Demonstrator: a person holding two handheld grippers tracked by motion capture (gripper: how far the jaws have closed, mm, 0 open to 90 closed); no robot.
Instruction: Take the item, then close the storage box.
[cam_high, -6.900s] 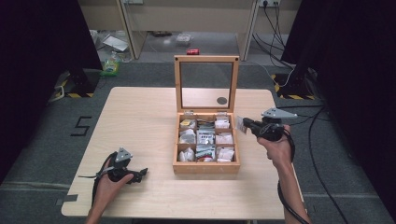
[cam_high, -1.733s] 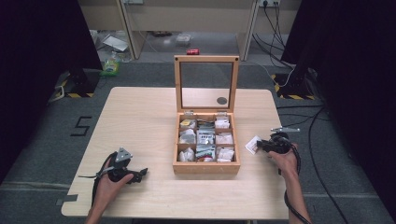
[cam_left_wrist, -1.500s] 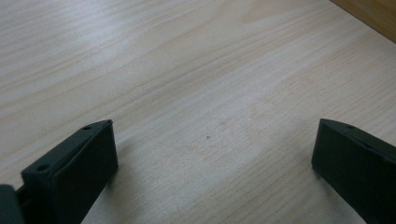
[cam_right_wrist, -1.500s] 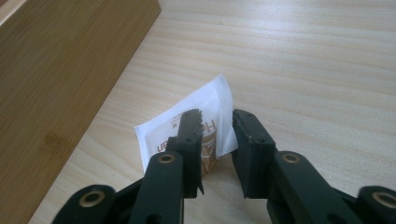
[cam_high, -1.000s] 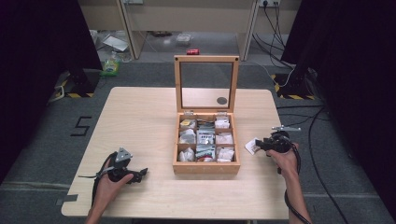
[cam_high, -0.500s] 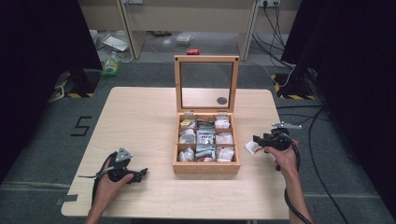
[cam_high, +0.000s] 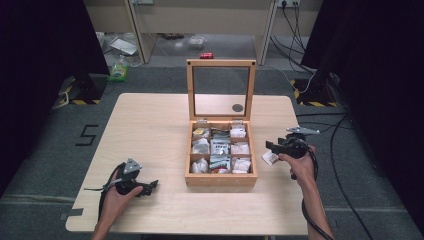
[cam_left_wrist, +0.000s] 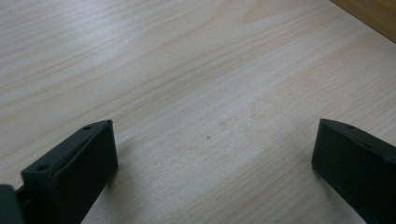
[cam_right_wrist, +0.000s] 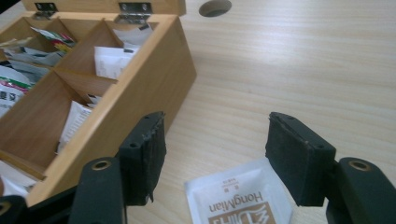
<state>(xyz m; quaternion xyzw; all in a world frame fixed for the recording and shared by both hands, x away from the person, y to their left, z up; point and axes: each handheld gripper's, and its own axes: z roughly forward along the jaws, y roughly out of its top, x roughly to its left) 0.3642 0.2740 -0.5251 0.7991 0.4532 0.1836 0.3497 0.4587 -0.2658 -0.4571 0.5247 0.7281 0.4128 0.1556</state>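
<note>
A wooden box with several compartments of tea packets stands mid-table, its glass lid upright. A white tea packet lies flat on the table just right of the box. My right gripper hovers a little above it, pointing left toward the box. In the right gripper view the packet, printed "HongMian", lies below my right gripper; the jaws have just been opening, with nothing between them. The box wall is close on the left. My left gripper rests open on the table at the front left, its jaws wide over bare wood.
A round hole is cut in the tabletop behind the box. The table edge runs close to the right of my right hand. Cables trail off that side.
My right gripper brought the packet from above the box down to the table on its right, let it go, opened wider and lifted slightly. The left gripper has not moved.
</note>
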